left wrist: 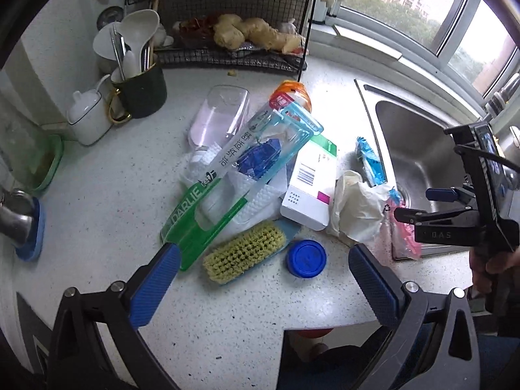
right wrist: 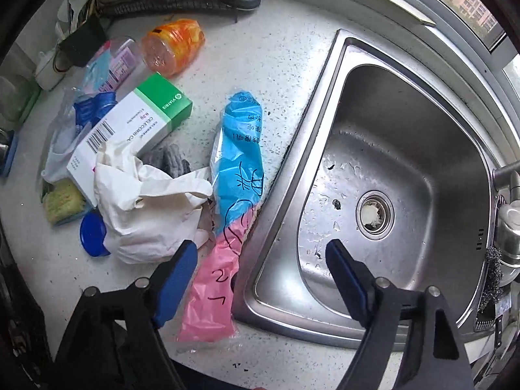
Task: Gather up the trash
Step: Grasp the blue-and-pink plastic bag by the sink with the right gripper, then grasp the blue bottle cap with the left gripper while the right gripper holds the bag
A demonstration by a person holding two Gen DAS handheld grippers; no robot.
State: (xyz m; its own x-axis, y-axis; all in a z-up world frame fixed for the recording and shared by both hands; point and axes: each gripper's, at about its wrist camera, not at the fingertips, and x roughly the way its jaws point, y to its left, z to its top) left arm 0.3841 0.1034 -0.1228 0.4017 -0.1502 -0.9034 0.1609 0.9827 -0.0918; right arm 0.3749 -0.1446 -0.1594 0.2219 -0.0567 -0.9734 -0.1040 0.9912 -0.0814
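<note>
Both my grippers hang over the counter [left wrist: 97, 201] with nothing in them: my left gripper [left wrist: 263, 266] is spread wide above the brush [left wrist: 247, 252] and the blue lid [left wrist: 306, 258] near the front edge, and my right gripper [right wrist: 260, 273] is fairly wide too, its jaws empty above the pink end of the blue-and-pink bag [right wrist: 234, 195] that lies along the sink [right wrist: 292, 149] rim. The trash sits heaped mid-counter, between the utensil cup [left wrist: 143, 92] and the sink. The risk I see is in the layering — the toothbrush pack [left wrist: 240, 169] rests across the paper towel [left wrist: 256, 195] and the box [right wrist: 130, 130], so a careless pull would drag neighbours along or roll the orange bottle [right wrist: 174, 47] toward the sink. The thin bag could slip from my pads, or I could catch the white bag [right wrist: 146, 208] with it — they touch. Counting left to right: one toothbrush pack, one clear cup [left wrist: 221, 113], one brush, one orange bottle, one box, one blue lid, one white bag, one blue-and-pink bag.
</note>
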